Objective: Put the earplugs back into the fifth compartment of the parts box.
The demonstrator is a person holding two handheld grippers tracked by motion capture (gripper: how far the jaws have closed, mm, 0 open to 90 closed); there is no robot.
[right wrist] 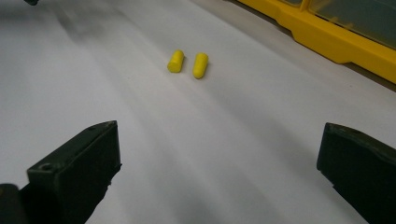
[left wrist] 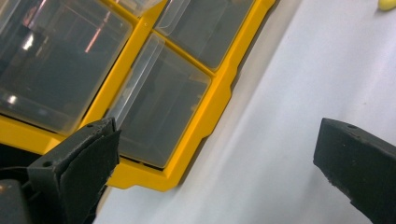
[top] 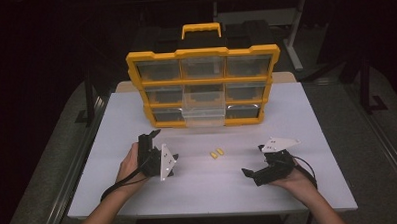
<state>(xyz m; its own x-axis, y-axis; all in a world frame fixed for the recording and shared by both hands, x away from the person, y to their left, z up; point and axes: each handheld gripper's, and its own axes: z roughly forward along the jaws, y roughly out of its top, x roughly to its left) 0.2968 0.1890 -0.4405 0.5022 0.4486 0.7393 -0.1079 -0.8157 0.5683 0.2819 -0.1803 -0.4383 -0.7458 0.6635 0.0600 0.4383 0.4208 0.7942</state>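
Note:
Two small yellow cylinders (top: 216, 153) lie side by side on the white table (top: 307, 138), between my two grippers. In the right gripper view they (right wrist: 188, 63) lie ahead of the jaws, well apart from them. My left gripper (top: 148, 137) is held at the left, open and empty, with its jaws toward the yellow organizer (top: 203, 87). Its own view shows my left gripper (left wrist: 217, 140) facing the organizer's clear drawers (left wrist: 163, 112). My right gripper (top: 253, 160) rests at the right, open and empty, its jaws toward the cylinders. In its own view my right gripper (right wrist: 219, 144) is wide open over bare table.
The organizer stands upright at the table's back centre with a yellow handle (top: 201, 29) on top. Clear drawers (top: 203, 116) in its centre column stick out forward. The organizer's yellow frame (right wrist: 336, 37) crosses the right gripper view's upper right. Dark floor surrounds the table.

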